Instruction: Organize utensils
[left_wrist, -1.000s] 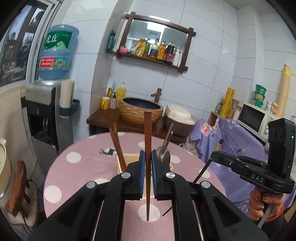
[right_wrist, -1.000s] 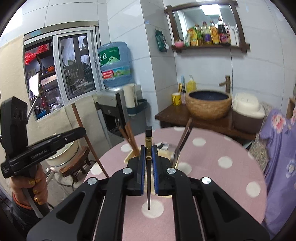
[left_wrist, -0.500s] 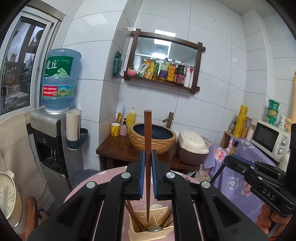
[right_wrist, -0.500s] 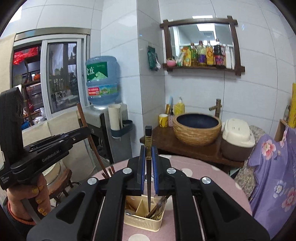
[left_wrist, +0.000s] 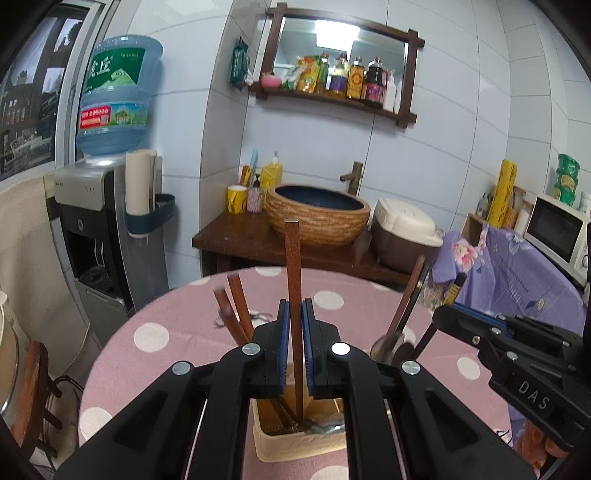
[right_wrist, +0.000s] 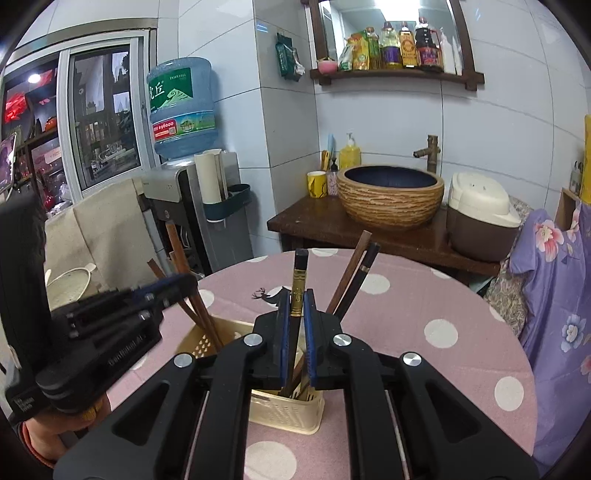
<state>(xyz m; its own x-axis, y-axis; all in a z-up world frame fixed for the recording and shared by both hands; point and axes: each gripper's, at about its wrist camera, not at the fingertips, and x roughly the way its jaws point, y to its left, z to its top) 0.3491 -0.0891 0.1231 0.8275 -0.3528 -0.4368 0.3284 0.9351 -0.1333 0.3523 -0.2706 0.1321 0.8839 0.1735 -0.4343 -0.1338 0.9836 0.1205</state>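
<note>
A cream utensil basket stands on the pink dotted table, also in the right wrist view. My left gripper is shut on a brown wooden chopstick, upright, its lower end down inside the basket. My right gripper is shut on a black chopstick with a gold band, its lower end also inside the basket. Other brown chopsticks and a spoon lean in the basket compartments.
The round table has a pink polka-dot cloth. Behind it stand a wooden counter with a woven basin, a rice cooker and a water dispenser. A purple floral cover lies to the right.
Both grippers have come down from a raised position over the basket. The held chopsticks' lower ends now sit inside the basket compartments.
</note>
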